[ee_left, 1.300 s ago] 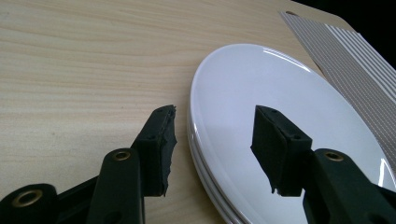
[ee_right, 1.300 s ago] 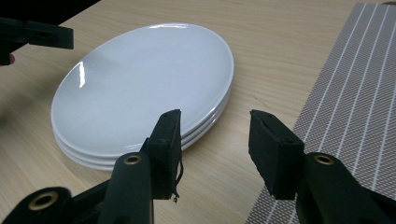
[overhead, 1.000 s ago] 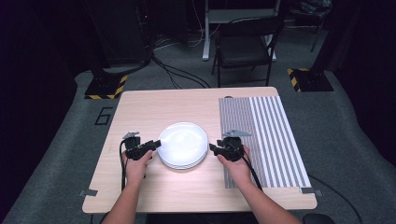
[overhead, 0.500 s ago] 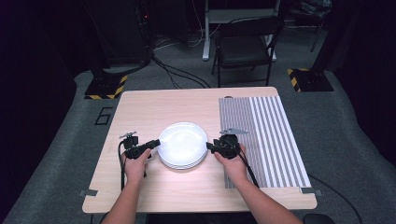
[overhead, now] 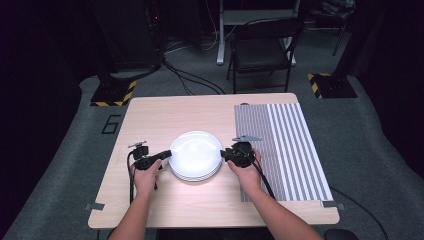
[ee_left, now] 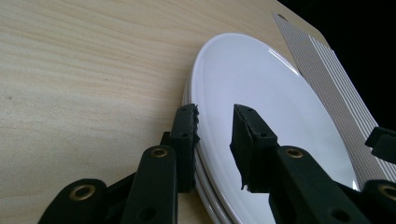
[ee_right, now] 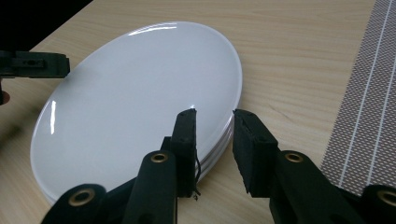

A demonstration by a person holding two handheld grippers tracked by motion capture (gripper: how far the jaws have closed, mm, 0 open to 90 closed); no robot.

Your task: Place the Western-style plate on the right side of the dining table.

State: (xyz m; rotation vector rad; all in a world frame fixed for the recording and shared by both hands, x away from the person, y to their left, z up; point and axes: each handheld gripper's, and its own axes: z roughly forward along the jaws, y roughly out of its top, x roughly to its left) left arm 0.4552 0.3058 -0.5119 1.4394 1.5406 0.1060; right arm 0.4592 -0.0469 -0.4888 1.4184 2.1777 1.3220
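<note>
High view shows a stack of white plates (overhead: 195, 161) mid-counter (overhead: 165, 115), beside a striped mat (overhead: 287, 145). Left claw (ee_left: 215, 126) and right claw (ee_right: 213, 133) each gape partway, straddling opposite plate rims, gripping nothing.

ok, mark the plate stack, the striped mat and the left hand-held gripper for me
plate stack (overhead: 196, 154): high view, centre of the top plate.
striped mat (overhead: 290, 145): high view, middle of its bare striped surface.
left hand-held gripper (ee_left: 215, 135): left gripper view, midway between its fingertips, at the stack's rim.

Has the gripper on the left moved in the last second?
Yes. The left gripper slid slightly toward the person, along the rim of the still plate stack.
</note>
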